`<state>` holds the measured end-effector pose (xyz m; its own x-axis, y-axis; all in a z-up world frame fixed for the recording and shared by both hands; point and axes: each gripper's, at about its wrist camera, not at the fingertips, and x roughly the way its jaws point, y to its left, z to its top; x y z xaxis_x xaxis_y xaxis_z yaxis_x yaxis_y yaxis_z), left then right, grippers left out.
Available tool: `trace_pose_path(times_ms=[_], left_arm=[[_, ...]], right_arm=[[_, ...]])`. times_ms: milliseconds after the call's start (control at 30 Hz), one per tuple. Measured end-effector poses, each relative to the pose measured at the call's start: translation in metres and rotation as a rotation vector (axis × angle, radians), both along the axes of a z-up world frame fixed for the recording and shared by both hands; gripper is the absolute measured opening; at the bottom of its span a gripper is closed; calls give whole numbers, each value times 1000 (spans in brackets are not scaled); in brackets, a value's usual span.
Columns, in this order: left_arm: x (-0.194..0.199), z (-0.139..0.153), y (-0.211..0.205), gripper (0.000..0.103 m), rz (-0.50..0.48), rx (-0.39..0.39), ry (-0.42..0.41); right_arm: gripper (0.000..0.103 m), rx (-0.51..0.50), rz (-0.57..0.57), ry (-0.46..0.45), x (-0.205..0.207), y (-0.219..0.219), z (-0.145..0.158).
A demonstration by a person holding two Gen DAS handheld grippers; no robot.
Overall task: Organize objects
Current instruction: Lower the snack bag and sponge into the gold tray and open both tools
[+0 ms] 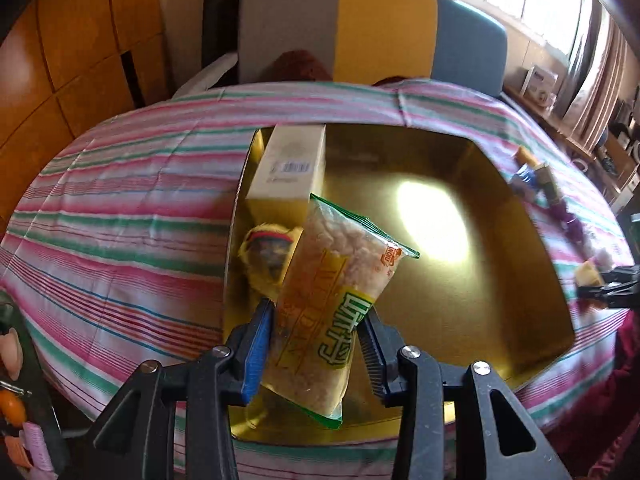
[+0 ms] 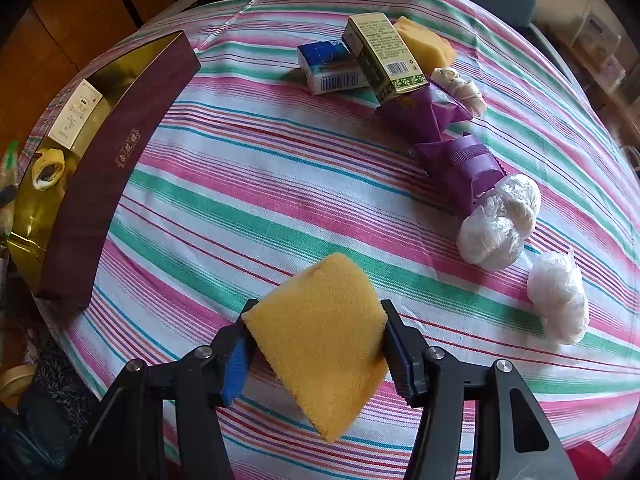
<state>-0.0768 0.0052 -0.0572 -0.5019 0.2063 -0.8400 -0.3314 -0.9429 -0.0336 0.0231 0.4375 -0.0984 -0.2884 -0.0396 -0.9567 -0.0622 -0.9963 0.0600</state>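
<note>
Left tool (image 1: pixel 316 344) clamps a snack bag (image 1: pixel 332 304) above the gold box (image 1: pixel 520 216); right tool (image 2: pixel 316 354) grips a sponge (image 2: pixel 320 340), beside the box.

Left claw (image 1: pixel 318 346) and right claw (image 2: pixel 316 354) both point steeply down, each clamped on something

Gold box (image 1: pixel 520 280) is bare at right; tall carton (image 1: pixel 288 168) and yellow toy (image 1: pixel 266 256) crowd its left
</note>
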Motion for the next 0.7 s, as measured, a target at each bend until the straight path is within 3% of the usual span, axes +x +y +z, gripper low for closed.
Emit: trace_pose_path(times_ms=[133,200,367,500,700], left_arm=[[1,-11,-6,47,5,-19,-29],[7,-9,-8,58,-7,-10,-20],[23,2,-11,58,4,22,9],[35,17,-18,58,54,106,45],[40,31,-31,58,140,170,82]], right_arm=[[59,0,0,0,0,0,0],[59,-3,-1,-2,0,1,-1],[59,4,6,-5,-1,2,-2],[58,9,0,10,0,5,1],[57,-3,-25,130,9,1,29]])
